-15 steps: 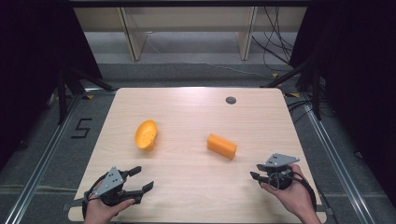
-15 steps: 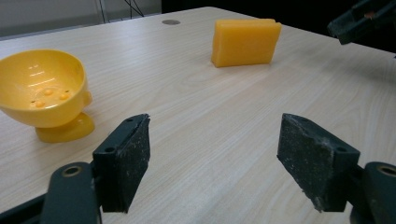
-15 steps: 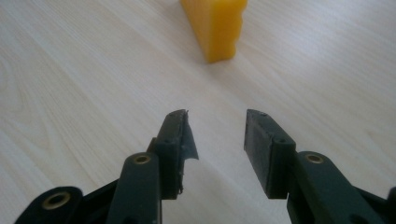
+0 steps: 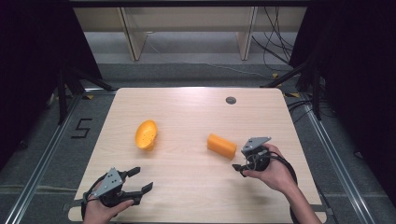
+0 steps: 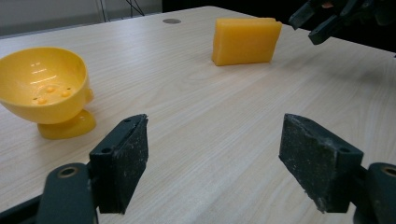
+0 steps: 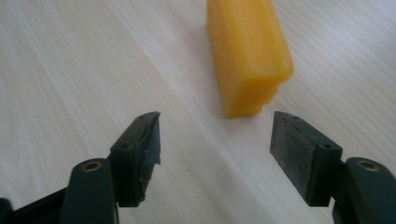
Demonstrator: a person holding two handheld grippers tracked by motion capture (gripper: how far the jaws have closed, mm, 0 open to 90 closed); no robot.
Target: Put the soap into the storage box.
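Note:
A yellow bowl (image 4: 146, 134) lies tipped on its side left of the table's middle; its open mouth (image 5: 44, 86) faces the left gripper view. An orange block (image 4: 221, 145) lies right of centre, also seen at the top of the left gripper view (image 5: 245, 39). My left gripper (image 4: 141, 179) is held low near the front left edge, open, with bare table between its pads (image 5: 215, 154). My right gripper (image 4: 240, 158) is just right of the block, open and pointing at it. The block's near end (image 6: 247, 51) lies a little ahead of its empty jaws (image 6: 215, 144).
A round dark grommet hole (image 4: 230, 100) sits near the table's far edge. The wooden table (image 4: 187, 196) stands on grey floor with a "5" marking (image 4: 82, 127) at the left. Shelf legs and cables lie beyond the far edge.
My right gripper has moved forward and left, closing in on the orange block. The left gripper has hardly moved.

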